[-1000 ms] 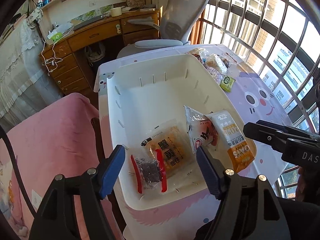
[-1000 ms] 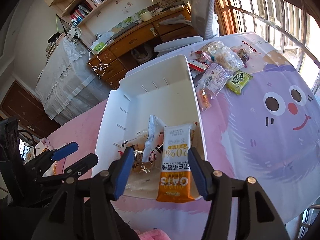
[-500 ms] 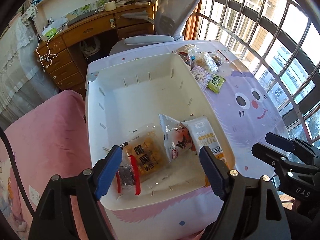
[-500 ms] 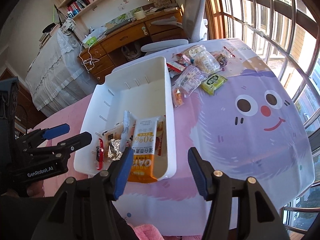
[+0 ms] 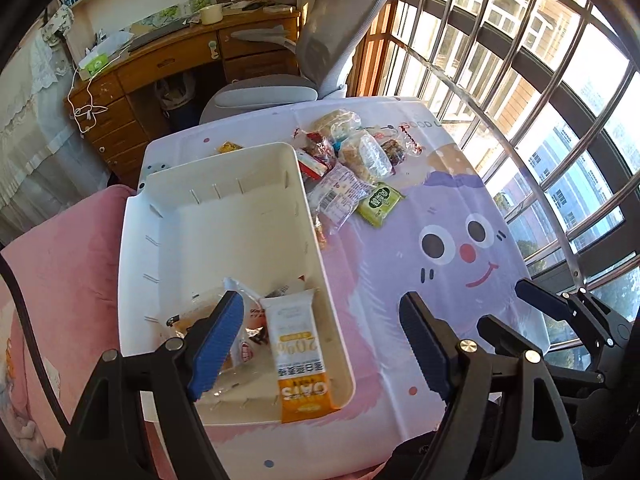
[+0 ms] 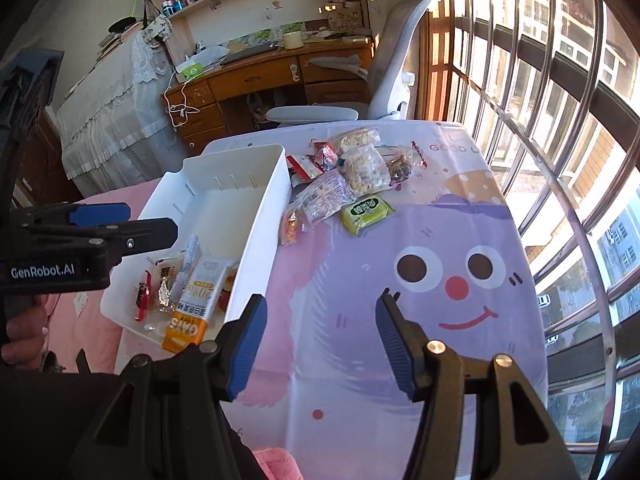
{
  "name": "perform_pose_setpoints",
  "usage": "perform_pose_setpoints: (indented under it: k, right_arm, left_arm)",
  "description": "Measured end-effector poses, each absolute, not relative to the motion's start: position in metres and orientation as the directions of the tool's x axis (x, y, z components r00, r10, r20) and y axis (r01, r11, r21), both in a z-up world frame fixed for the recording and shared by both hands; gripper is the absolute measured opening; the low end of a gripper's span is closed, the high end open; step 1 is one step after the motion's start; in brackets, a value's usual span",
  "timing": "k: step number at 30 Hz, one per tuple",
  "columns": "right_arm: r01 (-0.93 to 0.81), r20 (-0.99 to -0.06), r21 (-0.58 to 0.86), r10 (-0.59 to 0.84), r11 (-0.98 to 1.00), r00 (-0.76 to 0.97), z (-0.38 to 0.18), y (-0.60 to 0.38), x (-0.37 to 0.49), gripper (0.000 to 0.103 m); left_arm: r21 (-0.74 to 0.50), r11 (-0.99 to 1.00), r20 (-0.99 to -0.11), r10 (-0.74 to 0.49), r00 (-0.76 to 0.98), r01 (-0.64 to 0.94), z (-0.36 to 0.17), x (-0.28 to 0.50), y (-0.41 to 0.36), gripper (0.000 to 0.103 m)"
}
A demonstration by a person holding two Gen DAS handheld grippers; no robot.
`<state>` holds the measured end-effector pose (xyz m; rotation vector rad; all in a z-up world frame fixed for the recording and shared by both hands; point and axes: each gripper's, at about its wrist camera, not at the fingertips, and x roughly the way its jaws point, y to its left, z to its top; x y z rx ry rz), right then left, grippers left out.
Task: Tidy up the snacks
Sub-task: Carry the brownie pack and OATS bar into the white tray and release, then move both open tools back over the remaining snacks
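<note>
A white plastic bin (image 5: pixel 224 216) (image 6: pixel 260 216) sits on the table's left side. At its near end lie several snack packs, among them an orange OATS bar (image 5: pixel 300 364) (image 6: pixel 196 304). A pile of loose snacks (image 5: pixel 352 160) (image 6: pixel 352 164) with a green packet (image 5: pixel 379 199) (image 6: pixel 366 209) lies on the table beyond the bin's right wall. My left gripper (image 5: pixel 320 340) is open and empty above the bin's near right corner. My right gripper (image 6: pixel 320 340) is open and empty above the tablecloth, right of the bin.
The table has a pink and purple cartoon-face cloth (image 5: pixel 460 248) (image 6: pixel 440 276). A grey office chair (image 5: pixel 320 52) and a wooden desk (image 5: pixel 168 68) stand behind it. Barred windows (image 6: pixel 540 120) run along the right. A pink cushion (image 5: pixel 60 264) lies left of the table.
Both grippers have pulled back and swung to the right, away from the bin. The snack packs stay in the bin. Both grippers stay open.
</note>
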<state>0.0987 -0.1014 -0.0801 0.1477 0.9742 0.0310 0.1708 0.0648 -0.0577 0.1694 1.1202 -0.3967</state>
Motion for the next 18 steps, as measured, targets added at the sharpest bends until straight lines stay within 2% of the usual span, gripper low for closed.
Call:
perform_pose_setpoints:
  k: [7,18]
  right_arm:
    - [-0.053,-0.813,0.104,0.115,0.993,0.571,-0.082,-0.139,0.107,0.057]
    - [-0.141,-0.77,0.048,0.127,0.989,0.625,-0.089,-0.175,0.119,0.057]
  left_arm:
    - [-0.155,0.942,-0.912,-0.252,0.323,0.298,-0.062,0.183,0.025,0.079]
    - [-0.206,0.97,-0.937,-0.233,0.261,0.127,-0.084,0.226,-0.009,0.079]
